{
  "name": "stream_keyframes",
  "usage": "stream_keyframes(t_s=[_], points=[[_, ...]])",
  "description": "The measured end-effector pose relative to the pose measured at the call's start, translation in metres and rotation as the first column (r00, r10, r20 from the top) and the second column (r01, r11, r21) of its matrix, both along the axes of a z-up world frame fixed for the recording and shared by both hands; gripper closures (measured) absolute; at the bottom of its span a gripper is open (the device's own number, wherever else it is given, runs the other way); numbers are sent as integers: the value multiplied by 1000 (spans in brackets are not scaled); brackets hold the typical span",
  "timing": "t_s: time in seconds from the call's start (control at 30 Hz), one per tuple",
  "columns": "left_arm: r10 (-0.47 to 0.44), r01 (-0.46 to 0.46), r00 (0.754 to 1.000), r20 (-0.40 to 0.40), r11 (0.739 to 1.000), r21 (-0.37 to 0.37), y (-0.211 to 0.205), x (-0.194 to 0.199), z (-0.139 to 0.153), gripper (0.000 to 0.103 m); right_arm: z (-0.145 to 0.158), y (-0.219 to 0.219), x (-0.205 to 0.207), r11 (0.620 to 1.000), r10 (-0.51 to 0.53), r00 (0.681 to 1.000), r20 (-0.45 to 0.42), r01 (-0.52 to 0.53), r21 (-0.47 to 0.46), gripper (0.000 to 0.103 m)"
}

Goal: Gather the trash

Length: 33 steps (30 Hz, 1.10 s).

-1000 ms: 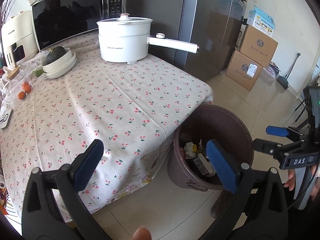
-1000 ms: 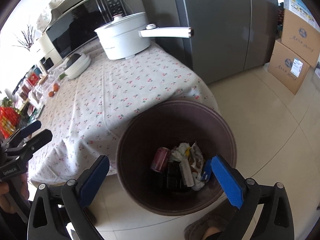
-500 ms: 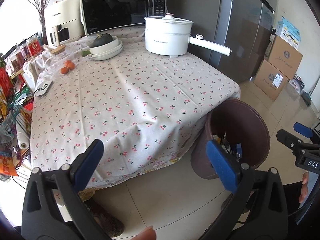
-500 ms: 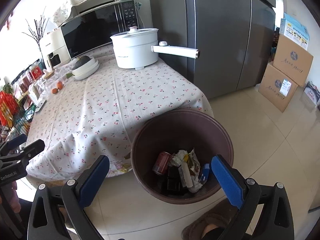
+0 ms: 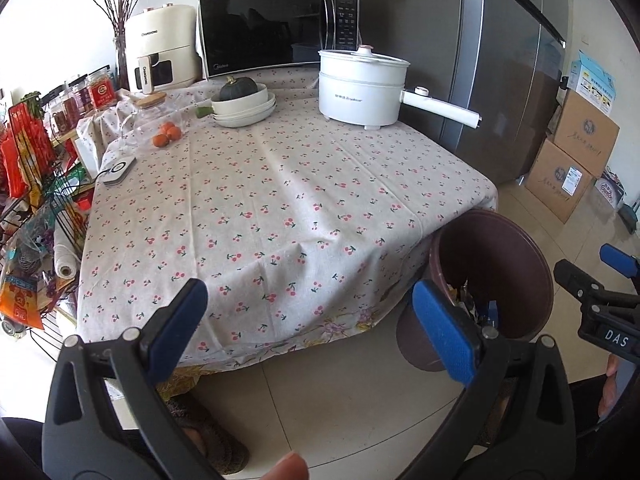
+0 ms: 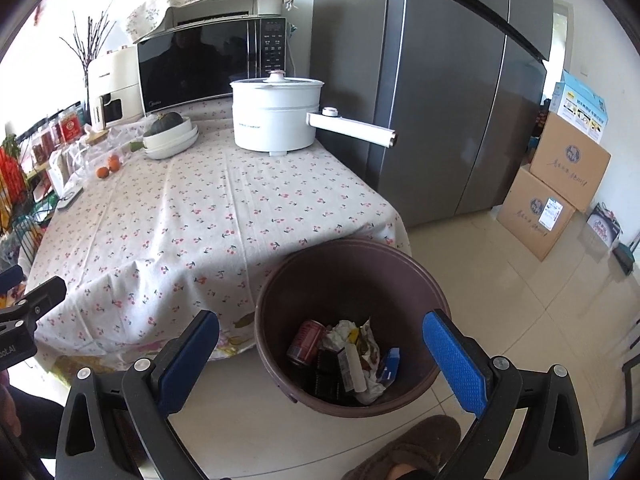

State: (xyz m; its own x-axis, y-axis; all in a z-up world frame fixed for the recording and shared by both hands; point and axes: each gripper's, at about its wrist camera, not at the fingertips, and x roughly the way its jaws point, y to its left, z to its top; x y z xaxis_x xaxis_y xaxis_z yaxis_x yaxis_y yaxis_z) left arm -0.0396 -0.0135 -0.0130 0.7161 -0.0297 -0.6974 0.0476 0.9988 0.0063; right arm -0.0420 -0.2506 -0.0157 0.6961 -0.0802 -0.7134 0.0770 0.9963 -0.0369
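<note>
Trash (image 6: 344, 356) — a red can (image 6: 306, 342), crumpled wrappers and cartons — lies at the bottom of the brown bin (image 6: 424, 276), which stands on the floor against the bench (image 6: 192, 224) corner, while both tongs — left (image 5: 318, 330), right (image 6: 324, 354) — gape wide and hold nothing above it.

Bright daylight from the upper left in both views, blowing out the wall (image 5: 72, 8) there to near white and leaving a soft sheen on the refrigerator (image 6: 440, 100) and floor tiles (image 6: 520, 300). Gentle shadows along creases in the tablecloth (image 5: 280, 200); dark inside the bin (image 6: 348, 280). Strong fisheye bending, black vignette at corners; sharp centre, no motion blur.
</note>
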Motion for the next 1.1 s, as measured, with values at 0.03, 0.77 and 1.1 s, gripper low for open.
stream_keyframes(t_s=[0.03, 0.77, 1.1], points=[[-5, 5, 1000, 7, 1000, 2, -1, 0, 1, 1, -1, -1, 0, 1000, -3, 1000, -1, 3, 4, 0], [-16, 16, 1000, 21, 1000, -12, -4, -3, 3, 1, 2, -2, -2, 1000, -11, 999, 34, 11, -16, 0], [-21, 22, 1000, 19, 1000, -10, -5, -2, 4, 1, 1, -3, -2, 1000, -11, 999, 32, 11, -14, 0]])
